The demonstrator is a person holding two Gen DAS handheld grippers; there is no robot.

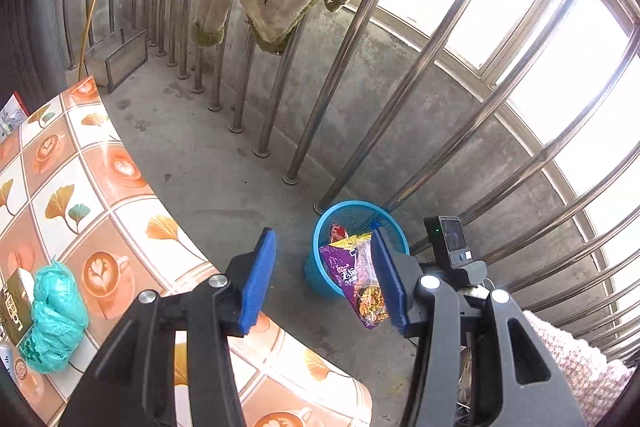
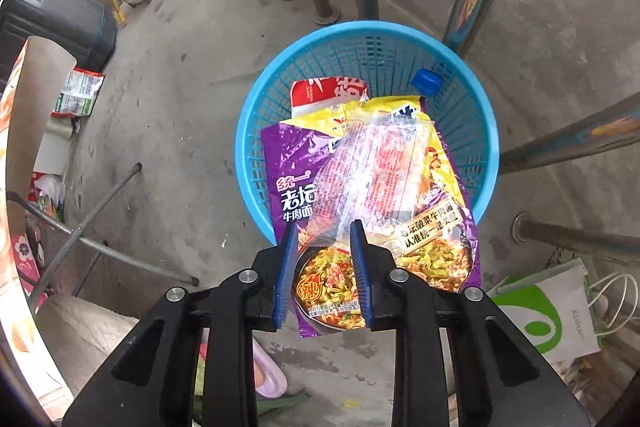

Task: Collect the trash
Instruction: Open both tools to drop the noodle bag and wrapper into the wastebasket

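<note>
Concrete balcony floor carries a blue basket (image 2: 472, 75) by steel bars; the right gripper (image 2: 324, 267), jaws parted, has the purple noodle wrapper (image 2: 296, 171) between them, grip unclear. Left gripper (image 1: 324, 279) hangs wide apart, holding nothing.

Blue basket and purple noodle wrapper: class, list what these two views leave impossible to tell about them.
- Blue basket bottom: right wrist view, covered by the purple noodle wrapper and other packets.
- Blue-capped bottle: right wrist view, body hidden under the packets.
- Right tongs: whether the pads pinch the wrapper or merely straddle it is unclear.
- Basket's right side: left wrist view, hidden behind the left tongs.
</note>
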